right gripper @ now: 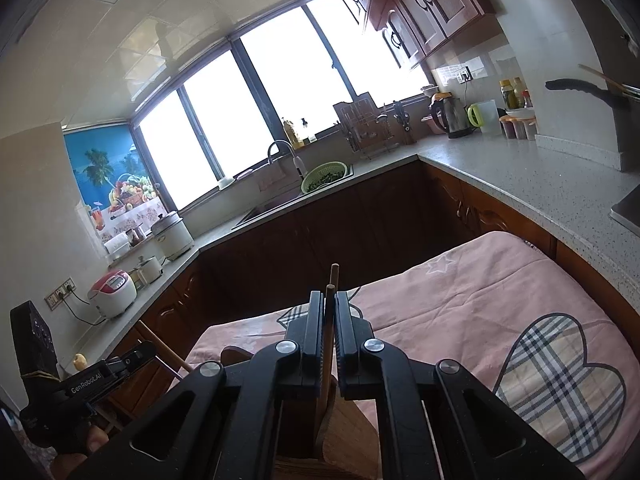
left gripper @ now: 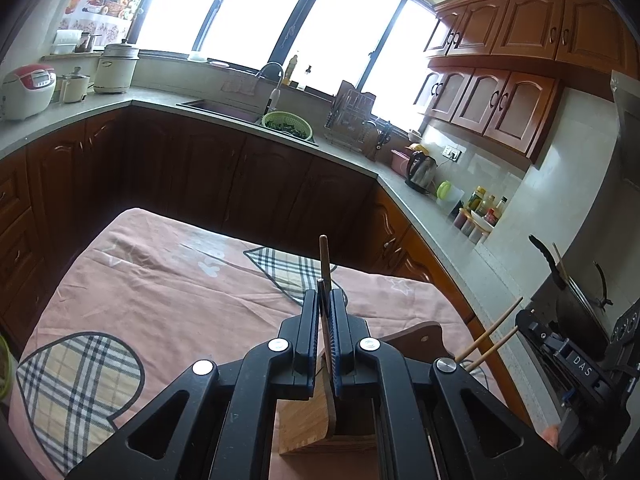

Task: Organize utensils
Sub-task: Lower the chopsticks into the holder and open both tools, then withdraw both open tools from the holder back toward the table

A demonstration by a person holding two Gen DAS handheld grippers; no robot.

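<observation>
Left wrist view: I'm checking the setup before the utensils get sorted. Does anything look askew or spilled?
Nothing spilled or damaged. The left tool is shut on a thin brown wooden utensil standing upright above the bamboo holder box.

A: Utensil at the left jaws?
B: Slim wooden-handled utensil (left gripper: 325,264), upright, brown tip above the jaws; lower end inside the open bamboo holder (left gripper: 304,420) on the tabletop.
A: At the right?
B: Two wooden chopsticks (right gripper: 331,300), upright, side by side; holder (right gripper: 344,436) below them.
</observation>
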